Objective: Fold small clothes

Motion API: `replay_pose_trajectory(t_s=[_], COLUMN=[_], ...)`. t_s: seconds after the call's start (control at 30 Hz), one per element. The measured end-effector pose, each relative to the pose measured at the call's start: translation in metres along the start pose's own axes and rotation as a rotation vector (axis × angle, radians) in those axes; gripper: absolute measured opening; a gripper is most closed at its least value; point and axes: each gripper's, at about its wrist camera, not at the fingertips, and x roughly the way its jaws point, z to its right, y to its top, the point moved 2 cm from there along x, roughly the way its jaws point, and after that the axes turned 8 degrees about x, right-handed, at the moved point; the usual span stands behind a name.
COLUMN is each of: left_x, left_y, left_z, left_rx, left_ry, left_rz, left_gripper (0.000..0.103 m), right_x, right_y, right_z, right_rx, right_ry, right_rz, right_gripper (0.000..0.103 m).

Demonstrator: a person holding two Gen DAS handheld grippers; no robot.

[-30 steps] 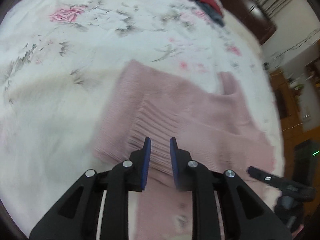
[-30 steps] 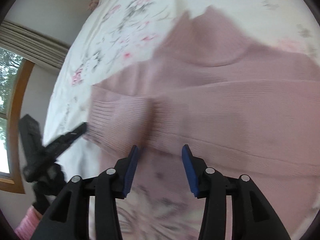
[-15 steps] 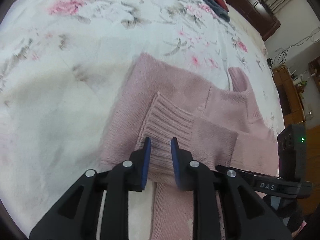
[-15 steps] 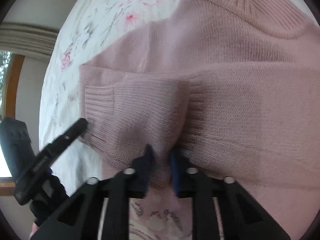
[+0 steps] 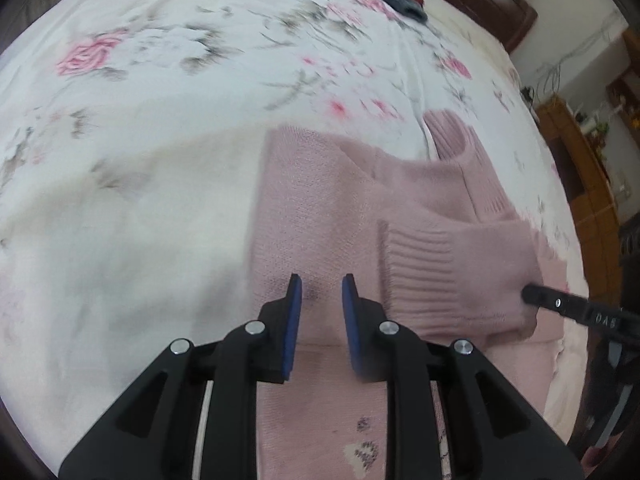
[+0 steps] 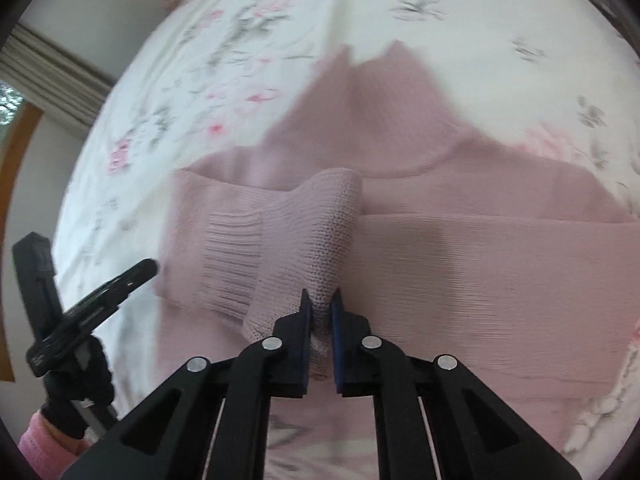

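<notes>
Right gripper (image 6: 320, 304): jaws closed on a pinch of the sleeve (image 6: 312, 232), near its folded bend; the knit bulges up between the pads. Left gripper (image 5: 318, 292): jaws parted, empty, hovering over the sweater (image 5: 320, 208) body, not touching as far as can be told.

Sweater lies flat on the bed (image 5: 120, 200), toward its near edge, collar (image 5: 456, 136) pointing to the far side. Sleeve is folded across the chest, ribbed cuff (image 5: 432, 276) on top.

Risks, as judged:
- The pinch is small and near the pad tips; loose knit could slip out if the pull is quick.
- Nothing pins the body. Dragging the sleeve could pull the lower layer along and undo the flat lay, since the left jaws hold nothing.
- Pads may have caught both layers; lifting would then raise the body too. Cannot tell from here.
</notes>
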Motion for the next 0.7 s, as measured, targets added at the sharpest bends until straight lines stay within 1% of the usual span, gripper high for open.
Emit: replay_pose_trajectory(t_s=[0.07, 0.13, 0.27, 0.37, 0.4, 0.47, 0.57, 0.63, 0.7], left_x=[0.011, 0.022, 0.032, 0.032, 0.030, 0.021, 0.009, 0.000, -0.008], left_y=[-0.001, -0.003, -0.006, -0.004, -0.004, -0.004, -0.004, -0.004, -0.003], left_z=[0.004, 0.005, 0.001, 0.001, 0.001, 0.000, -0.001, -0.004, -0.009], left_rx=[0.004, 0.001, -0.004, 0.001, 0.001, -0.001, 0.018, 0.050, 0.050], left_ry=[0.009, 0.025, 0.037, 0.037, 0.036, 0.025, 0.038, 0.066, 0.077], left_rz=[-0.023, -0.049, -0.062, -0.065, -0.066, -0.056, -0.037, -0.020, -0.008], left_gripper=[0.020, 0.020, 0.020, 0.020, 0.020, 0.021, 0.023, 0.023, 0.023], right_x=[0.012, 0.021, 0.038, 0.042, 0.040, 0.031, 0.010, 0.004, 0.011], right_y=[0.001, 0.001, 0.000, 0.002, 0.002, 0.004, 0.004, 0.001, -0.004], right_z=[0.016, 0.027, 0.035, 0.033, 0.031, 0.025, 0.009, -0.006, -0.032], right_rx=[0.025, 0.030, 0.039, 0.027, 0.019, 0.006, -0.031, -0.063, -0.100], right_ry=[-0.005, -0.027, -0.046, -0.062, -0.071, -0.106, -0.160, -0.140, -0.077], right_rz=[-0.027, -0.042, -0.057, -0.063, -0.062, -0.034, 0.047, 0.066, 0.024], right_gripper=[0.008, 0.008, 0.009, 0.010, 0.012, 0.016, 0.018, 0.018, 0.018])
